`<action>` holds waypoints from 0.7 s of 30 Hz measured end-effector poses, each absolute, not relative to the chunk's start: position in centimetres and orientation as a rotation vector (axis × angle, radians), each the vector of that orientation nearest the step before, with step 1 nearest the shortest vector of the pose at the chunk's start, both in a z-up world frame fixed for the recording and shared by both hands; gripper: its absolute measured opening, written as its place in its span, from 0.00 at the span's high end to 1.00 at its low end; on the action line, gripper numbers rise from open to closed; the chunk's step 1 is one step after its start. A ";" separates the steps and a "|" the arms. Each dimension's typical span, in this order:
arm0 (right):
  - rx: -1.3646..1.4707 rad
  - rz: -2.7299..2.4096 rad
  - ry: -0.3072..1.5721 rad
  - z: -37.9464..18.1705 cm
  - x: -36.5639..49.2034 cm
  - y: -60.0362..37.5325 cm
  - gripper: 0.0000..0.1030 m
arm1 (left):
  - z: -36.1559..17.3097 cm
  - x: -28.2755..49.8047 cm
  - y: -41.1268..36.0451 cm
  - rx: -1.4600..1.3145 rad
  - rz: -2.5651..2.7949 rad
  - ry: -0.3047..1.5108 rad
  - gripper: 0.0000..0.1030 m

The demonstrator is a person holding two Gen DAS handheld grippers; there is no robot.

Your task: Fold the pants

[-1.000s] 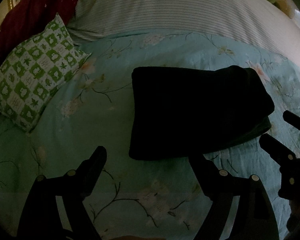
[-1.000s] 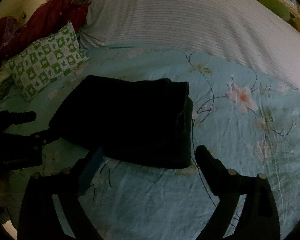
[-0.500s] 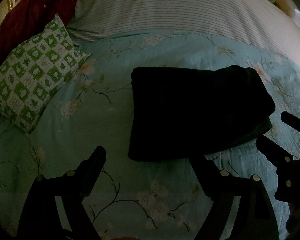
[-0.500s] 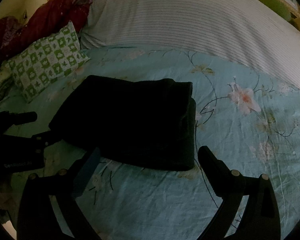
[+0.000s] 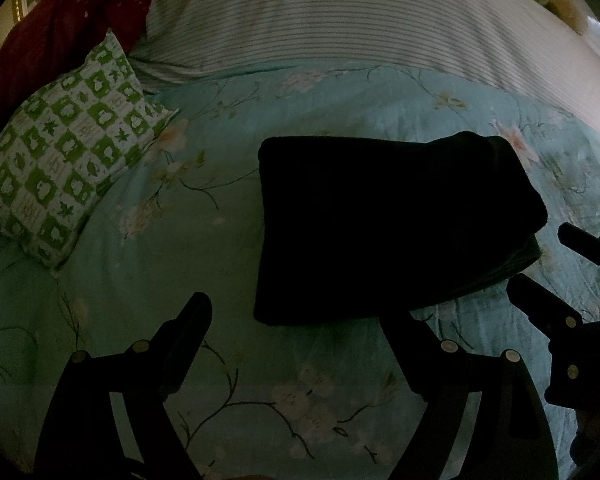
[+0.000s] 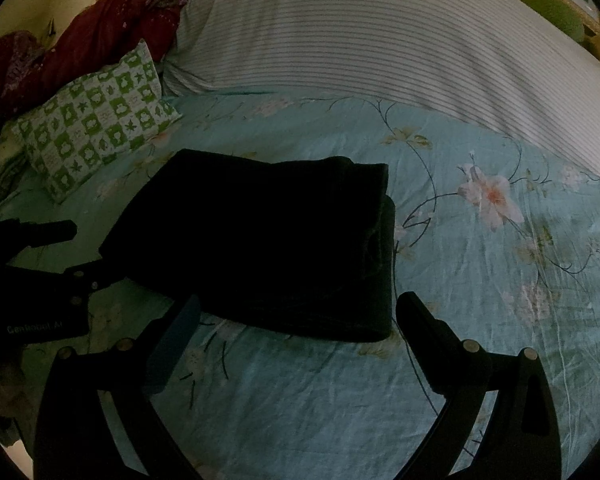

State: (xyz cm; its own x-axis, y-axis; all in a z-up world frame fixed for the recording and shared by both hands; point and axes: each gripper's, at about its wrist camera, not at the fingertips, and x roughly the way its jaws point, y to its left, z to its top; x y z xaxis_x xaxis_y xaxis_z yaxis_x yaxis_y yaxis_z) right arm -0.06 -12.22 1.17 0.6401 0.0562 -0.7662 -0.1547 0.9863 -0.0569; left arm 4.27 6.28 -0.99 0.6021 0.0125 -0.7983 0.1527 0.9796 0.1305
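- The pants [image 5: 388, 224] are seen as a compact dark rectangle, several layers thick, lying flat on the floral bedsheet [image 5: 172, 264] at the centre of the left wrist view and centre-left of the right wrist view [image 6: 268, 240].
- The folding is judged to be finished or nearly so; stacked edges are visible at the bundle's right side, though the dark cloth hides finer detail.
- If anything is left, a light smoothing of the uneven right edge is called for, or simply a withdrawal.
- The left gripper [image 5: 296, 320] is spread wide at the lower frame, nothing between its fingers; it sits just short of the bundle's near edge.
- The right gripper [image 6: 300, 312] is likewise spread wide and empty; contact with the near edge cannot be told.
- A green checked pillow [image 5: 68, 168] lies at upper left, well apart.
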 end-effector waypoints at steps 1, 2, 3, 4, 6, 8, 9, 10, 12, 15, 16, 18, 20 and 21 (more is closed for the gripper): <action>-0.121 0.121 0.868 1.2 0.0 -12.3 0.05 | -1.0 4.3 6.3 0.194 -0.081 0.921 0.16; -0.121 0.121 0.869 1.2 0.0 -12.2 0.05 | -1.0 4.3 6.3 0.195 -0.082 0.920 0.16; -0.119 0.120 0.869 1.2 0.0 -12.3 0.05 | -1.0 4.3 6.3 0.196 -0.083 0.921 0.16; -0.118 0.120 0.869 1.2 0.0 -12.2 0.05 | -1.0 4.3 6.2 0.197 -0.083 0.922 0.16; -0.117 0.118 0.867 1.3 0.0 -12.2 0.05 | -1.0 4.3 6.2 0.195 -0.081 0.920 0.16; -0.115 0.124 0.865 1.3 0.2 -12.3 0.04 | -1.1 4.3 6.2 0.196 -0.083 0.921 0.16; -0.115 0.123 0.866 1.3 0.3 -12.4 0.04 | -1.0 4.3 6.2 0.197 -0.083 0.920 0.16; -0.115 0.124 0.866 1.3 0.3 -12.3 0.05 | -1.0 4.4 6.2 0.198 -0.083 0.920 0.16; -0.113 0.125 0.865 1.3 0.2 -12.4 0.04 | -1.0 4.4 6.2 0.197 -0.082 0.921 0.16; -0.112 0.125 0.865 1.4 0.3 -12.5 0.04 | -1.0 4.4 6.1 0.196 -0.080 0.921 0.16; -0.112 0.125 0.865 1.3 0.3 -12.5 0.04 | -1.0 4.4 6.1 0.197 -0.081 0.920 0.16; -0.112 0.124 0.864 1.3 0.3 -12.4 0.04 | -1.0 4.3 6.1 0.197 -0.082 0.921 0.16; -0.112 0.125 0.864 1.3 0.3 -12.5 0.04 | -1.0 4.3 6.1 0.197 -0.081 0.922 0.16; -0.114 0.123 0.864 1.4 0.3 -12.5 0.04 | -0.9 4.3 6.1 0.196 -0.081 0.922 0.16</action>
